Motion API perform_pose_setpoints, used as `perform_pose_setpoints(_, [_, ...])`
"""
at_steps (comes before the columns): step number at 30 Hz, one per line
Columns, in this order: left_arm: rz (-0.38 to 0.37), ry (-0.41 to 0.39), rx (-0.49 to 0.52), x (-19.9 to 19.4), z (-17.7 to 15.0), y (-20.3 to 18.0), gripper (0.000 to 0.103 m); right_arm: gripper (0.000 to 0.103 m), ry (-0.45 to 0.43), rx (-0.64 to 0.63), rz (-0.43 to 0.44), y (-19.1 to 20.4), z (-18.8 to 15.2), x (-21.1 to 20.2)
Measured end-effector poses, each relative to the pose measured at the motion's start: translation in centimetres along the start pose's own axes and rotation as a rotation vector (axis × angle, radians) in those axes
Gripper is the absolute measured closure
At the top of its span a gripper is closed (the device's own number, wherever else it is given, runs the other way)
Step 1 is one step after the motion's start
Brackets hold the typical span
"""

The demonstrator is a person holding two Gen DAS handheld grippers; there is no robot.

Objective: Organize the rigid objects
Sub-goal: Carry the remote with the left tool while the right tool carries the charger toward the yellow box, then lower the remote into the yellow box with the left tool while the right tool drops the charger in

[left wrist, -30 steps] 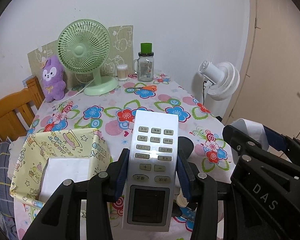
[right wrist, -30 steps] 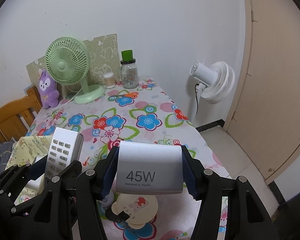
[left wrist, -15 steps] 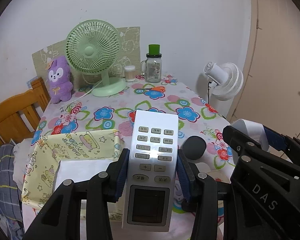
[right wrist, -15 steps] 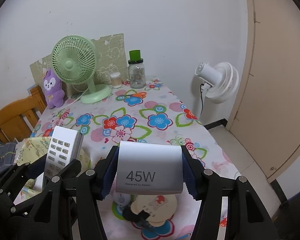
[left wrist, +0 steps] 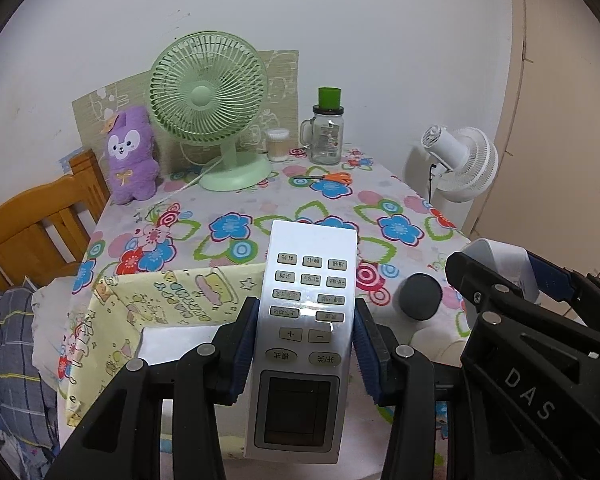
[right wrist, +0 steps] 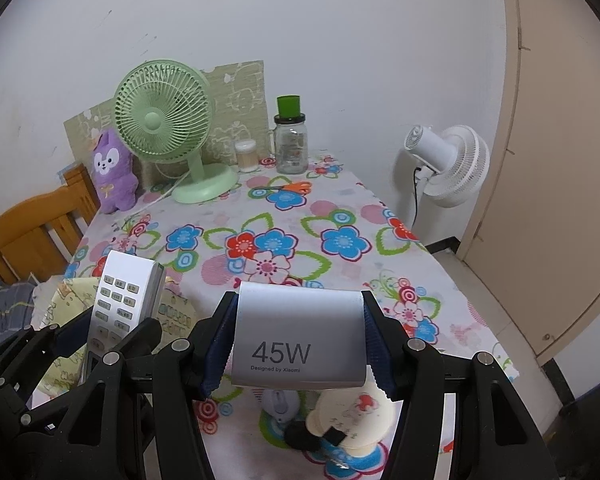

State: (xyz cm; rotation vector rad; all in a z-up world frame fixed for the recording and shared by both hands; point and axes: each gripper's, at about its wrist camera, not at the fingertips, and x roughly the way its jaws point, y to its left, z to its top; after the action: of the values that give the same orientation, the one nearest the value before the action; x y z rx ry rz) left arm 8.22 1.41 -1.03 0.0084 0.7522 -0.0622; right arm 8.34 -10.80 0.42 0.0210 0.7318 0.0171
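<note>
Meanwhile, our left gripper (left wrist: 305, 344) was clamped on the remote (left wrist: 305, 328), held above the yellow box (left wrist: 140, 300) at the table's (left wrist: 260, 208) near edge; our right gripper (right wrist: 298, 340) gripped the charger (right wrist: 298, 340) (marked 45W) just beside it.

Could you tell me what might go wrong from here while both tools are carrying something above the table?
The left tool grips the remote only by its narrow sides, so it could slip or pivot. The right tool carries the 45W charger close beside the left, so they might bump. The yellow fabric box looks soft-walled; a careless drop could fold its rim.
</note>
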Motion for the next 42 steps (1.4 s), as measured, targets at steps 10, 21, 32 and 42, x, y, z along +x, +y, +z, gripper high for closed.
perform_pose_setpoints(10, [0.025,0.010,-0.014,0.4,0.1,2.5,0.057,0.042,0.014,-0.022,0.025,2.8,0.4,0.9])
perform_pose_setpoints(21, [0.045,0.030,-0.011,1.2,-0.5,5.2,0.056,0.042,0.044,-0.048,0.039,6.0,0.2,2.2])
perform_pose_setpoints(32, [0.054,0.069,-0.021,2.4,-1.3,7.8,0.057,0.042,0.096,-0.089,0.059,9.5,-0.4,3.8])
perform_pose_setpoints(42, [0.071,0.100,-0.054,3.6,-2.0,10.5,0.057,0.042,0.130,-0.140,0.078,12.8,-0.8,5.0])
